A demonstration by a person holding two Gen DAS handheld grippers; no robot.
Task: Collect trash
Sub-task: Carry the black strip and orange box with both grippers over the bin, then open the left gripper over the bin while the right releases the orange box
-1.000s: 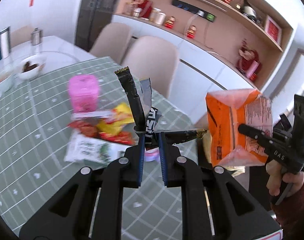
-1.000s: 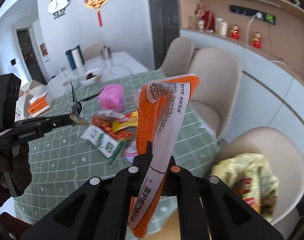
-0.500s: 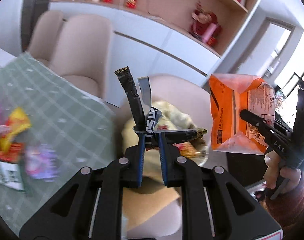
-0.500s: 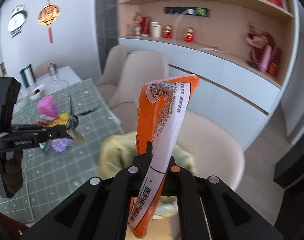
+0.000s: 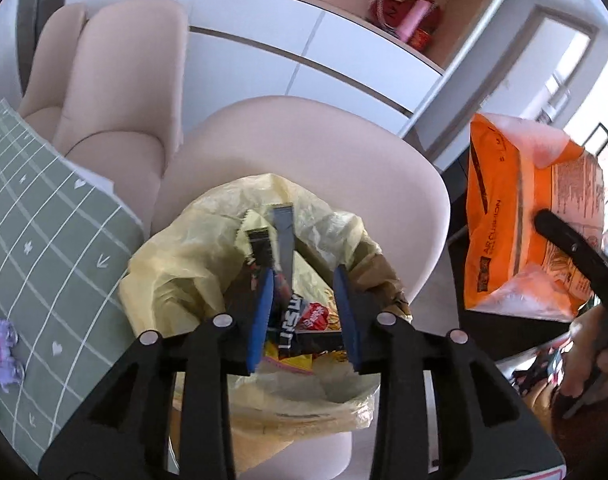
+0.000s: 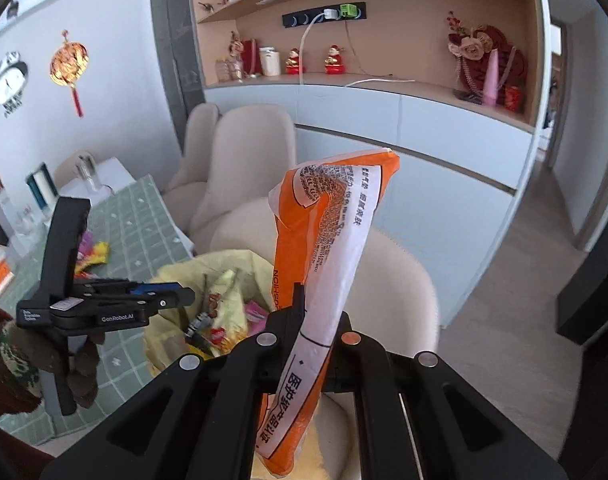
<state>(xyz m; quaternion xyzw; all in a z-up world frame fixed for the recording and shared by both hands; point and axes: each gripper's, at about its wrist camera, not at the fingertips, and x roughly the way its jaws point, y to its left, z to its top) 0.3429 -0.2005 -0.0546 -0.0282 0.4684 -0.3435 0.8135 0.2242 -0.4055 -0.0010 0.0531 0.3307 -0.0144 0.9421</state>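
Over the yellow trash bag [image 5: 208,248] on a chair, the left tool [image 5: 304,292] has just been opening, jaws apart, black wrappers [image 5: 272,248] loose between them. The right tool [image 6: 317,316], at three o'clock, stays clamped on the orange pouch [image 6: 331,240]. Snagged wrappers could miss the bag.

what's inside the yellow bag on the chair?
Snack wrappers in the yellow bag: a red packet, yellow ones, and the black wrappers between the left gripper's open jaws. Deeper contents are covered.
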